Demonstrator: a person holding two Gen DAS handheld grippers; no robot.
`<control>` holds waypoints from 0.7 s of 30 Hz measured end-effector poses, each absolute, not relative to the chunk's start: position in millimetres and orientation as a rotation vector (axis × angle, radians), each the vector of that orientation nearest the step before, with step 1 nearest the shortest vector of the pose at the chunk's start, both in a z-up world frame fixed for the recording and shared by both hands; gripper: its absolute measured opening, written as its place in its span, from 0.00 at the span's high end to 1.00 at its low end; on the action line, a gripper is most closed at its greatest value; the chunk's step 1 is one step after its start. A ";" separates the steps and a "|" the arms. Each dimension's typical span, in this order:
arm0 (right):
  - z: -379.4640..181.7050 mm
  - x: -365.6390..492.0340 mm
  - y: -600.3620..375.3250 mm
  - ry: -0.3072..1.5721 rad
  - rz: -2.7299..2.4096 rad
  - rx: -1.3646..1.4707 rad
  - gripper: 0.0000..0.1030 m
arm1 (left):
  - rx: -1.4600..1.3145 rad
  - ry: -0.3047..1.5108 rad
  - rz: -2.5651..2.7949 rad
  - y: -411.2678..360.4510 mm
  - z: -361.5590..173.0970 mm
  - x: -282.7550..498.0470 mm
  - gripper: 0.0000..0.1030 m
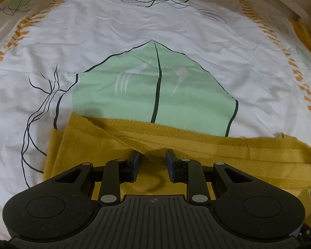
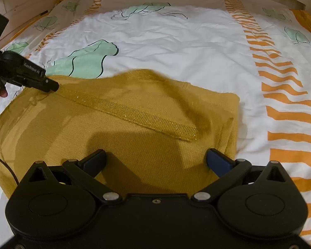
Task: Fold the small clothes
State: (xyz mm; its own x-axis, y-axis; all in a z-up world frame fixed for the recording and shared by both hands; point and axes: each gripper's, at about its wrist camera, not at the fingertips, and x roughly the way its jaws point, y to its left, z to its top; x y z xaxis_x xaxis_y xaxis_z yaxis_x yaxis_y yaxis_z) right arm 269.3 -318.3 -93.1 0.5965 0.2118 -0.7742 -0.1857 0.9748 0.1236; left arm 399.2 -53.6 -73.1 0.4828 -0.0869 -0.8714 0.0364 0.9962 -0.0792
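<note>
Mustard knit garment [image 2: 118, 128] w/ glittery ribbed band, partly folded on bed [image 2: 176, 45]. Left tongs [image 1: 153, 155] pinching its raised fold; right tongs [image 2: 155, 155] spread wide.

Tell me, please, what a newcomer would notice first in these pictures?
The mustard garment spread on the bed, its glittery ribbed band running slantwise. Behind it, a big green leaf print on the white sheet, with orange stripes at the right.
</note>
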 end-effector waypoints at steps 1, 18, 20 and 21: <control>-92.4 271.0 -319.1 0.904 0.227 0.041 0.00 | -0.049 1.064 -0.075 -53.9 -73.2 399.3 0.75; -93.3 288.1 -357.7 0.862 0.092 0.226 0.01 | -0.030 1.065 -0.075 -54.9 -75.2 401.8 0.74; -100.2 294.5 -380.1 0.859 0.043 0.332 0.01 | -0.020 1.061 -0.076 -56.1 -76.3 401.1 0.74; -103.1 296.4 -392.1 0.844 0.024 0.393 0.01 | -0.014 1.059 -0.077 -56.5 -76.6 400.8 0.74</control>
State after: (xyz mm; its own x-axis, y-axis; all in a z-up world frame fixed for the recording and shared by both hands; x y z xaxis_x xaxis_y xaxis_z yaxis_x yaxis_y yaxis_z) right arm 296.4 -392.1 -103.1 0.6684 0.1753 -0.7228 0.1332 0.9279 0.3482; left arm 400.8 -56.5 -76.6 0.4871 -0.0700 -0.8705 0.0567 0.9972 -0.0485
